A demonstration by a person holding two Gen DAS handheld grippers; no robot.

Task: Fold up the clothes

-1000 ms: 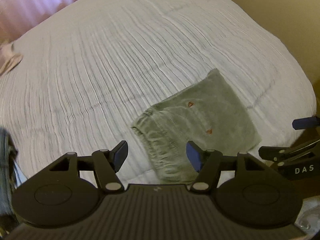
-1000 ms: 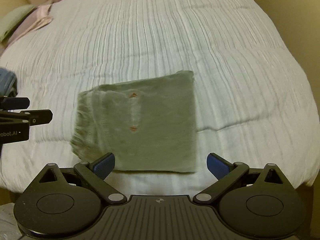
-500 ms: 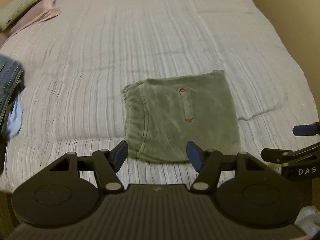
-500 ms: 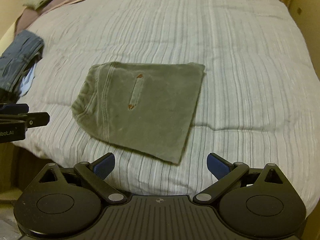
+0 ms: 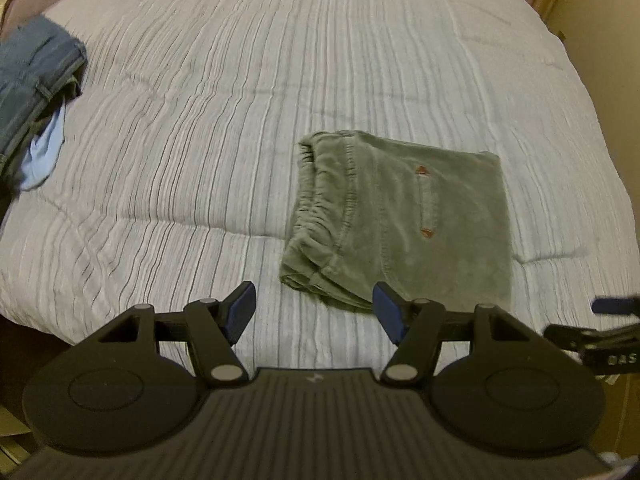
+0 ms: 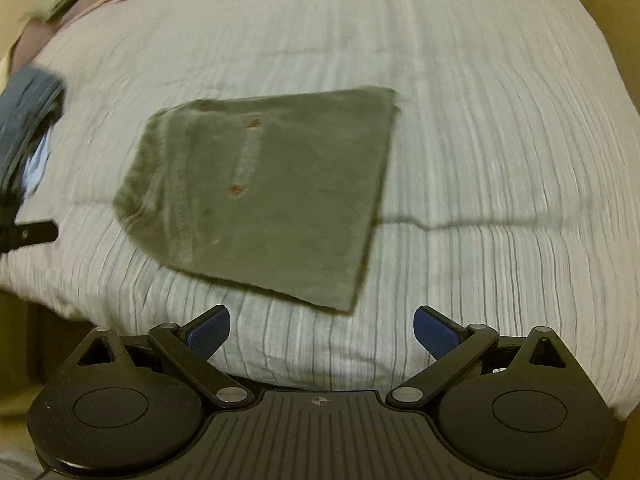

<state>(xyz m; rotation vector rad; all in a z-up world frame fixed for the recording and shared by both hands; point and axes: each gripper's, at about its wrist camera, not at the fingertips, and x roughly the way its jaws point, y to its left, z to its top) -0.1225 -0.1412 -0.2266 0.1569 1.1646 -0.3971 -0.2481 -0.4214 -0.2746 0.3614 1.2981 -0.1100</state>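
1. Green folded trousers [image 5: 404,220] lie flat near the bed [image 5: 248,80] edge.
2. Left gripper [image 5: 314,312] and right gripper [image 6: 322,334] hover open, empty, above the trousers' near edge.
3. Bare bedspread surrounds them.

One folded green garment [image 5: 404,220] — one blue denim pile [image 5: 34,84] — one striped bedspread [image 5: 240,100]; two grippers, left [image 5: 314,312] and right [image 6: 322,330].

A folded olive-green corduroy garment [image 5: 404,220] lies on the pale striped bed quilt [image 5: 240,100]; the left hand-held gripper [image 5: 314,312] hovers open just before its near edge.
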